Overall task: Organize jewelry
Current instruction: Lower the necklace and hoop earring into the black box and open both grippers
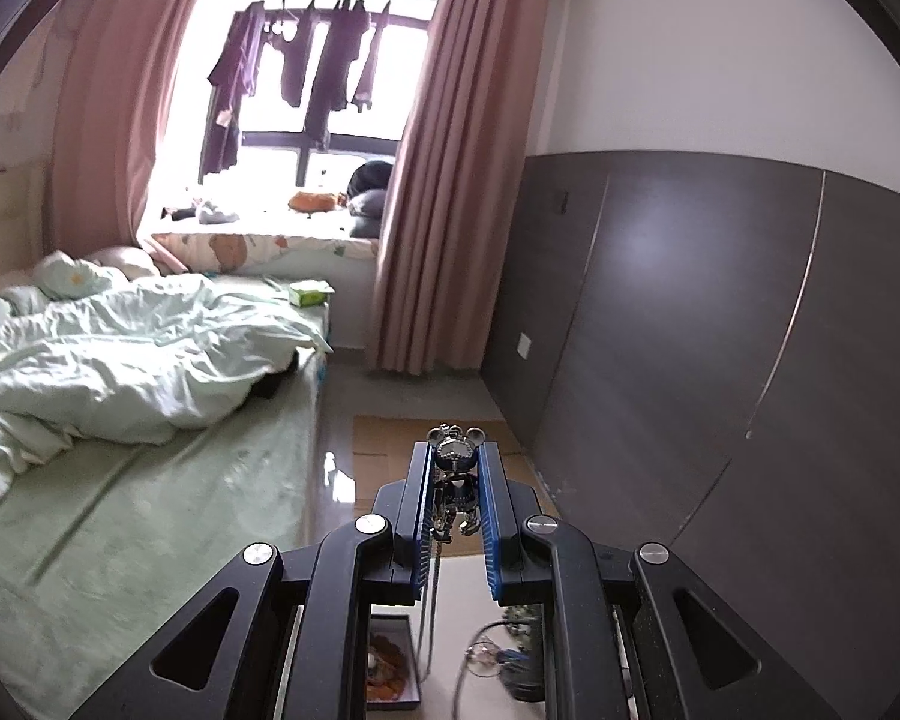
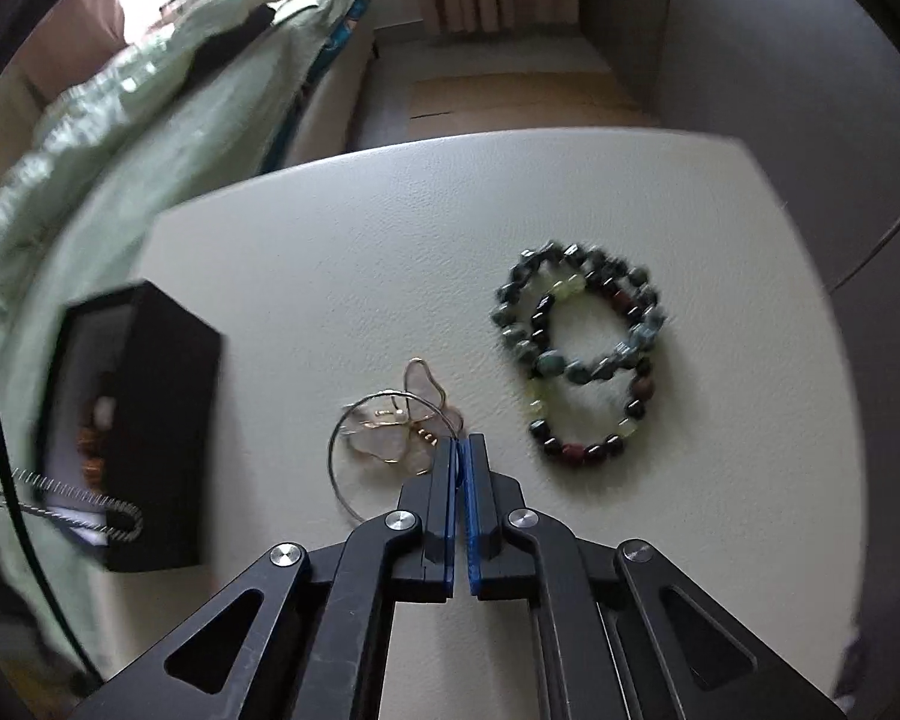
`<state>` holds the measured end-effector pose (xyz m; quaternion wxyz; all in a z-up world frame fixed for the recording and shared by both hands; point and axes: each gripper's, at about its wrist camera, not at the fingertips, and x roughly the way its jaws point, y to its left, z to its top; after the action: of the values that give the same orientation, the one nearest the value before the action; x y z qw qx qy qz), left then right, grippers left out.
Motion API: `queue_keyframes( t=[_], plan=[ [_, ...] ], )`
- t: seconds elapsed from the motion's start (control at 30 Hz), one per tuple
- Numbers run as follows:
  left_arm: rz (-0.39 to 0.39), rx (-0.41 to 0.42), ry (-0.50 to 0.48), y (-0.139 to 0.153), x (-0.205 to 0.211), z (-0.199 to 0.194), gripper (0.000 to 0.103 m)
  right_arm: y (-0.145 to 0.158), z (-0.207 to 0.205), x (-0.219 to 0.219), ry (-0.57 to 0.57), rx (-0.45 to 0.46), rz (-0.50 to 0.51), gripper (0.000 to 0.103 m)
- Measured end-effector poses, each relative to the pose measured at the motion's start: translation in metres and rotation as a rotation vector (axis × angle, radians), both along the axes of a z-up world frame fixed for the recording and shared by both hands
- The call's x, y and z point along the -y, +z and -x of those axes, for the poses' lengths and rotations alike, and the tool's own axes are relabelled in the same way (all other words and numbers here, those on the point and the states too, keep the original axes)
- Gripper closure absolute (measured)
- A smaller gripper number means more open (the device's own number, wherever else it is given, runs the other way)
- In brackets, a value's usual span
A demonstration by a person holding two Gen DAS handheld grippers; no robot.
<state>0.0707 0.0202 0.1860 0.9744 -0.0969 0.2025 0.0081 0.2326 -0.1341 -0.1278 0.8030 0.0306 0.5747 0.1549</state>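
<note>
Bear pendant (image 1: 456, 468) is clamped between the left gripper (image 1: 457, 450) pads, up in the air, its chain (image 1: 429, 600) hanging down toward the box (image 2: 144, 420) on the table (image 2: 390, 240). Right gripper (image 2: 463, 450) is fully closed, tips at the wire ring (image 2: 384, 450); can't tell if anything is pinched. Bracelets (image 2: 582, 354) lie apart. Best: lower the chain in first, coil it, then let go low.
</note>
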Motion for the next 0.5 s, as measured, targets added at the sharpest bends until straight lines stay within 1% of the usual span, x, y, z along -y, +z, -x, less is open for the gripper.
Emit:
queue_keyframes(
  t=[0.1,0.23,0.4,0.5],
  plan=[
    [-0.017,0.002,0.014,0.005,-0.003,0.001,0.088,0.011,0.001,0.012,-0.011,0.008,-0.077,0.099],
    [-0.026,-0.004,0.037,0.003,-0.009,-0.002,0.088,0.024,0.005,0.025,-0.022,0.017,-0.189,0.099],
    [-0.023,-0.018,0.059,-0.003,-0.018,-0.007,0.088,0.043,0.018,0.022,-0.008,0.050,-0.302,0.099],
    [-0.002,-0.044,0.058,-0.012,-0.021,-0.014,0.088,0.051,0.021,0.014,0.013,0.066,-0.354,0.099]
  ],
)
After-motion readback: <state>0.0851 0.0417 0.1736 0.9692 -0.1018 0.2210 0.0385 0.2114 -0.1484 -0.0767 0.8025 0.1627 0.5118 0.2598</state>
